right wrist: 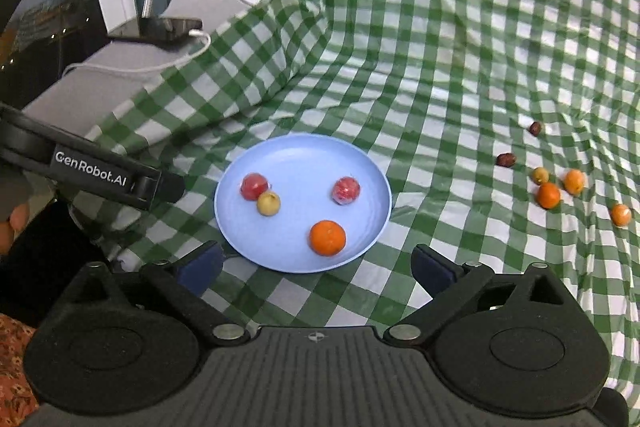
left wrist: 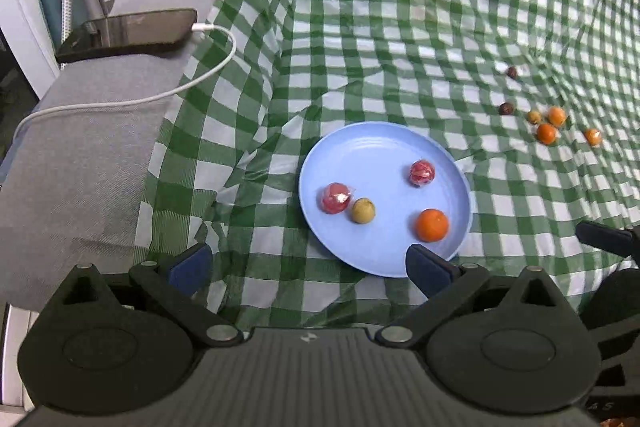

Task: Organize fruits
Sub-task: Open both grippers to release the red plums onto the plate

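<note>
1. Both our jaws stand spread wide with nothing between them: the left gripper (left wrist: pixel 308 267) hangs over the near rim of the blue plate (left wrist: pixel 360 147), and the right gripper (right wrist: pixel 316 267) hangs just short of that same rim.
2. On the plate we see two red fruits in clear wrap (right wrist: pixel 346 190), one yellowish fruit (right wrist: pixel 268 203) touching the left red one, and one orange (right wrist: pixel 327 237) nearest us.
3. Still loose on the green checked cloth (right wrist: pixel 440 47), well to the right of the plate, lie three small oranges (right wrist: pixel 548 195), one more yellowish fruit (right wrist: pixel 540 175) and two dark fruits (right wrist: pixel 506 159).
4. We judge these fruits light, round and prone to roll on the rumpled cloth; the wrapped ones look slippery.
5. We would take each across its widest middle, pads on opposite sides, closing gently so soft skin does not bruise.
6. The clustered oranges leave little room for the fingers, so we would start with the outlying one (right wrist: pixel 621 215).
</note>
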